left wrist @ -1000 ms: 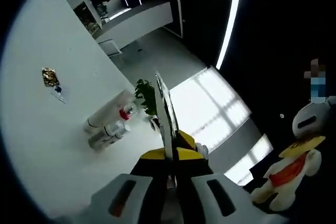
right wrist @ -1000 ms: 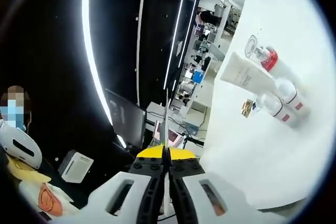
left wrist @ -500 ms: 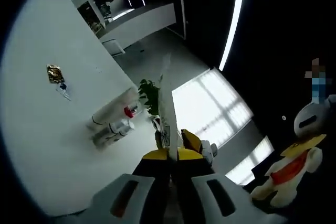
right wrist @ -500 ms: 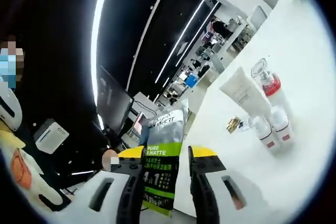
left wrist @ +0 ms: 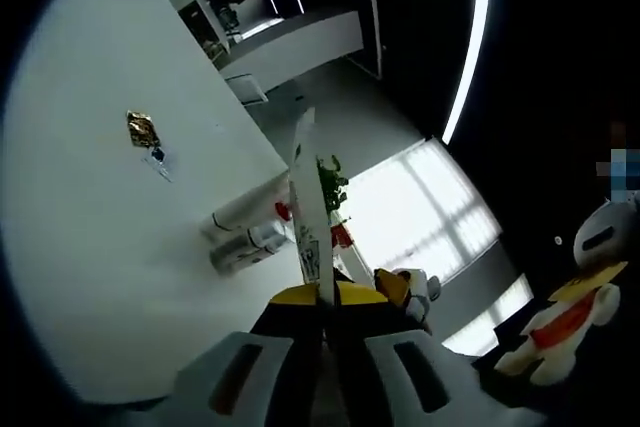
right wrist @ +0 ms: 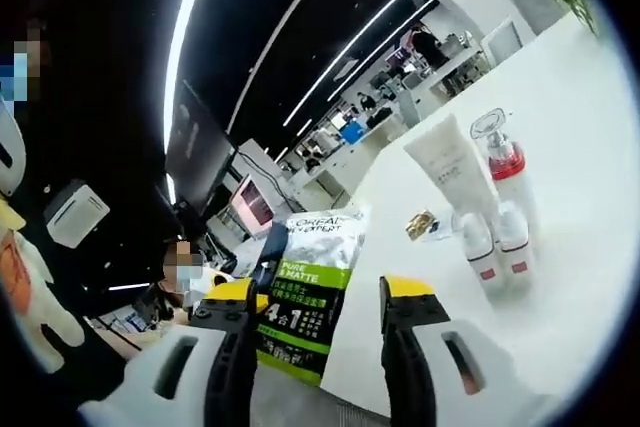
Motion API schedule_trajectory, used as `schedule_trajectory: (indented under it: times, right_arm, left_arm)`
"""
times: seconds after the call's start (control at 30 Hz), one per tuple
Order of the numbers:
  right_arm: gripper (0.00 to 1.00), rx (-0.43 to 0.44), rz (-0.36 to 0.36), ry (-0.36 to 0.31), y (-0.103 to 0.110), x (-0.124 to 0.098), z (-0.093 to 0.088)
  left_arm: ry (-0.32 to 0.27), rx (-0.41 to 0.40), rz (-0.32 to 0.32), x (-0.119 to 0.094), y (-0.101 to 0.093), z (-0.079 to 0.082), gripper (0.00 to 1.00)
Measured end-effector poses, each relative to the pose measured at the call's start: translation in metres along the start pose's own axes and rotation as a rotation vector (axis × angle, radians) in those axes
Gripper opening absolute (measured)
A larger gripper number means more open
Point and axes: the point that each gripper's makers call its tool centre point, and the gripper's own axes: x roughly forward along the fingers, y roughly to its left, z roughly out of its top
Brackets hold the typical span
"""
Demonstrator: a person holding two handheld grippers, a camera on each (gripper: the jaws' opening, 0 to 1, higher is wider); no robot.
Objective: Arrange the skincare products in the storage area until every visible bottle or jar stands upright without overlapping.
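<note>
- Two grippers are in my hands: the left gripper (left wrist: 322,292) has its fingers pressed together on the thin edge of a flat sachet (left wrist: 308,212), which stands up between them edge-on to the camera.
- In the right gripper view, I see the right gripper (right wrist: 330,292) with its fingers spread wide and nothing gripped; the same sachet (right wrist: 310,292), with green, black and white print, shows face-on between them, nearer the left finger (right wrist: 232,347), and I cannot tell whether it touches that finger.
- Taking the white tube (right wrist: 450,169) as my landmark: it lies flat on the white worktop (right wrist: 580,147).
- A bottle with a red collar and clear cap (right wrist: 500,157) lies touching the tube's side.
- Two small white bottles with red labels (right wrist: 495,247) lie side by side just beyond the tube's wide end, touching each other.
- A small gold wrapper (right wrist: 420,224) lies near the tube, on the side away from the red-collared bottle.
- In the left gripper view the tube (left wrist: 240,215) and the bottles (left wrist: 250,244) lie clustered at the worktop's (left wrist: 90,247) edge, with the gold wrapper (left wrist: 141,127) well apart from them.
- A white plush toy (left wrist: 565,317) shows off the worktop, far from the tube.
</note>
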Motion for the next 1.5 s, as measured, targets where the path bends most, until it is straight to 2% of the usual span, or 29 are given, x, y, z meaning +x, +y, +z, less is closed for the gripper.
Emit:
schedule_trajectory:
  times: [0.27,0.47,0.57,0.63,0.83,0.97,1.2,1.37,1.5]
  right_arm:
    - [0.64,-0.082,-0.058,0.076,-0.016,-0.004,-0.011]
    - [0.74,-0.192,-0.118,0.127,-0.032,-0.011,-0.017]
    - [0.79,-0.25,-0.139,0.111,-0.038,-0.01,-0.011]
    - [0.81,-0.285,-0.151,0.141,-0.041,-0.01,-0.015]
    - [0.83,-0.321,-0.18,0.166,-0.051,-0.013,-0.016]
    - [0.96,-0.328,-0.227,0.14,-0.06,-0.018,-0.009]
    - [0.98,-0.349,-0.257,0.147,-0.069,-0.024,-0.008]
    - [1.0,-0.352,-0.267,0.16,-0.069,-0.025,-0.012]
    - [1.0,-0.356,-0.275,0.176,-0.069,-0.025,-0.016]
  left_arm:
    - [0.014,-0.027,0.049,0.007,0.023,-0.002,0.0]
    - [0.024,-0.048,0.082,0.016,0.041,0.0,0.0]
    - [0.038,-0.052,0.104,0.021,0.05,0.001,0.0]
    - [0.042,-0.052,0.109,0.024,0.054,0.002,0.0]
    - [0.062,-0.066,0.124,0.037,0.066,0.002,0.0]
    - [0.079,-0.071,0.143,0.043,0.076,-0.001,0.0]
    - [0.108,-0.087,0.199,0.05,0.107,-0.003,0.0]
    - [0.113,-0.082,0.213,0.056,0.115,-0.004,0.0]
    - [0.136,-0.045,0.262,0.06,0.129,-0.005,0.0]
